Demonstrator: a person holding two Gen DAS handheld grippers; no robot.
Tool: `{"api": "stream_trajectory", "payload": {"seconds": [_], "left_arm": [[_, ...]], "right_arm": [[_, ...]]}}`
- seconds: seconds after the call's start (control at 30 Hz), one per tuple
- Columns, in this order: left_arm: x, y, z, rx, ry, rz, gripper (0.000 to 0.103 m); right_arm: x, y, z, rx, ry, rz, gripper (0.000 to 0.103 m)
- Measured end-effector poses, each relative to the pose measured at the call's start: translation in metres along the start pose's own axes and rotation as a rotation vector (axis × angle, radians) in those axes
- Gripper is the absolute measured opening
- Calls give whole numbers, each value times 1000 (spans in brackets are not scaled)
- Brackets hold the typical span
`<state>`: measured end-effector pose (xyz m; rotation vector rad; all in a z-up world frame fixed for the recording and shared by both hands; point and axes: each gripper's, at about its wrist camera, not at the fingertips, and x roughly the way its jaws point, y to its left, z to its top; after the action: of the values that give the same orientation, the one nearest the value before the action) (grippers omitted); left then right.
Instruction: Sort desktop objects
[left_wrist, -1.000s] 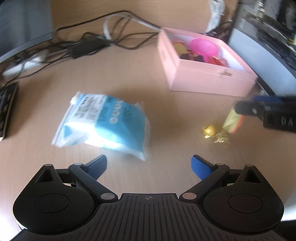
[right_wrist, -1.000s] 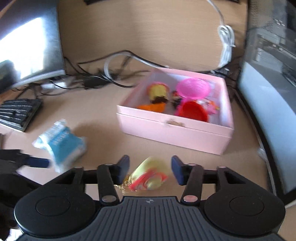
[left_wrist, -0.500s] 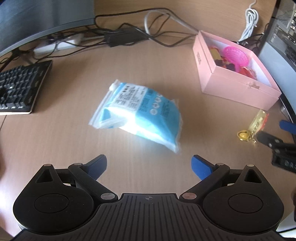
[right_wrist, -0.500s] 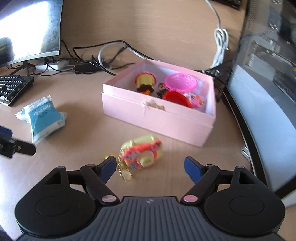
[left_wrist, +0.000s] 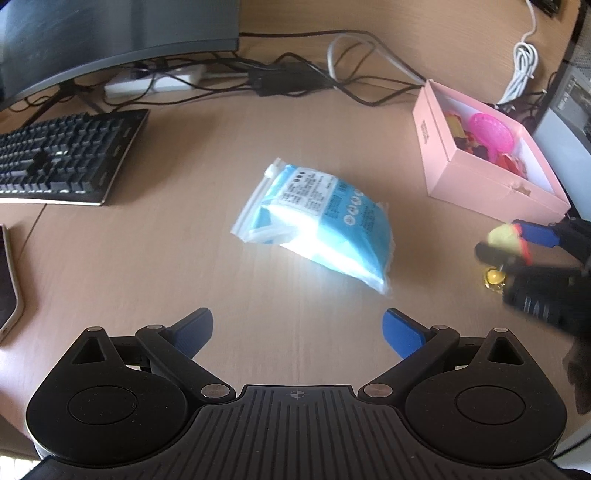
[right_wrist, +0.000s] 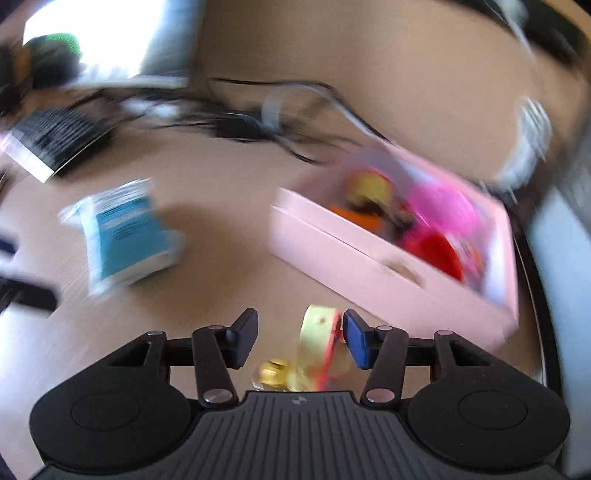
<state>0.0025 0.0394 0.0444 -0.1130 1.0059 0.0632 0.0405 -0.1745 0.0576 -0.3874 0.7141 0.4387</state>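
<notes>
A blue packet in a clear zip bag lies mid-desk, ahead of my open, empty left gripper. It also shows blurred in the right wrist view. A yellow toy keychain with a gold bell sits between the fingers of my right gripper, against the right finger, with a gap to the left finger. That gripper and the toy show at the right edge of the left wrist view. The open pink box holding several toys stands at the right, also in the right wrist view.
A black keyboard lies at the left, under a monitor. Cables and a power brick run along the back. A white coiled cable and a grey computer case stand at the right behind the box.
My right gripper went from open with the yellow toy lying ahead of it to narrowed around the toy and is moving fast. The left gripper pulled back, still open.
</notes>
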Motion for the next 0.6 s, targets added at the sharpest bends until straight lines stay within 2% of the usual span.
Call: {"api": "stream_trajectory", "payload": {"seconds": [0.07,0.1,0.2,0.23,0.37,0.43,0.6], "left_arm": [[0,1,1,-7,-2,2,101],[0,2,2,-12,-2,-1,101],[1,2,6,-35,8,-22,101],[3,1,8,-48,14,-37,101],[14,-4,24,-136,55,-139,101],[25,-8,35,-193,71,-164,101],[62,-10,69,-268,83,-82,101]], "right_arm": [[-6,15,1,-58,-10,51,65],[-9,17,2,-44,-6,92,70],[-17,9,2,68,13,180,75],[-21,5,1,100,13,177,79],[-34,-11,-9,160,2,100,84],[-40,-18,-15,178,-5,68,87],[-49,-25,-32,184,-9,-4,88]]}}
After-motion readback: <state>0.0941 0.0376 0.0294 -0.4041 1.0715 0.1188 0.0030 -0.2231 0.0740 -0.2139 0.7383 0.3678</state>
